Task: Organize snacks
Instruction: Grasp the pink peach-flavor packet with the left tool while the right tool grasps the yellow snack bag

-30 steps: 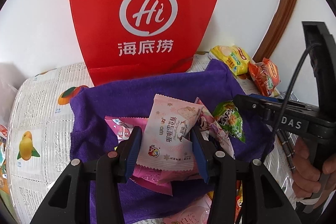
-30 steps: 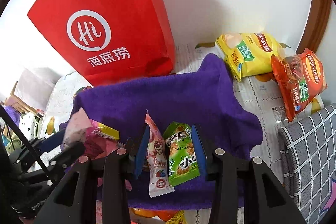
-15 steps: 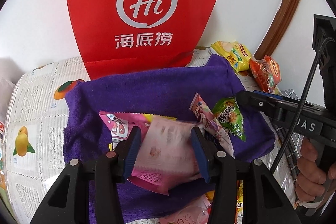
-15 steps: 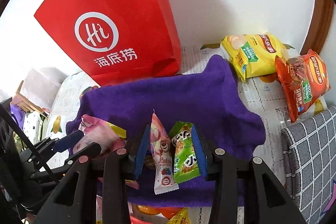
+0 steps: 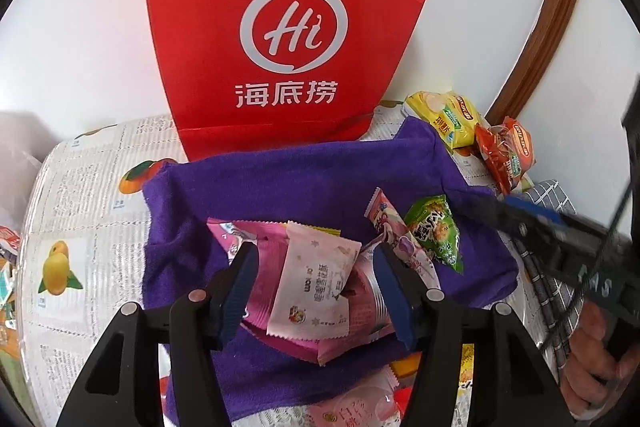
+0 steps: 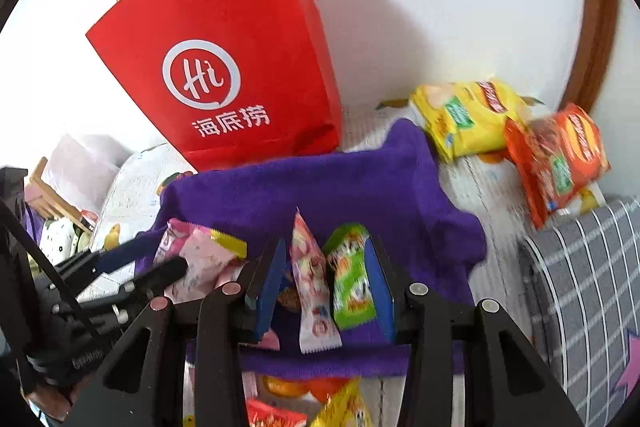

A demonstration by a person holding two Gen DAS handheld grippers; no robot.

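Note:
A purple towel (image 5: 304,183) lies on the table and carries small snack packets. My left gripper (image 5: 316,287) is open, its jaws either side of a pale pink packet (image 5: 316,287) that lies on other pink packets. My right gripper (image 6: 326,287) is open over a pink strawberry-bear packet (image 6: 314,283) and a green packet (image 6: 352,291) on the towel (image 6: 320,187). The same green packet (image 5: 434,231) shows in the left wrist view. A red paper bag (image 5: 288,35) stands behind the towel.
A yellow chip bag (image 6: 468,119) and an orange chip bag (image 6: 556,155) lie at the back right by the wall. A grey checked cloth (image 6: 580,291) is on the right. More snacks (image 6: 320,403) lie at the near edge. The tablecloth (image 5: 80,211) has fruit prints.
My left gripper opened and let go of the pale pink packet, which dropped onto the pink packets on the towel. My right gripper drew back slightly over the pink and green packets.

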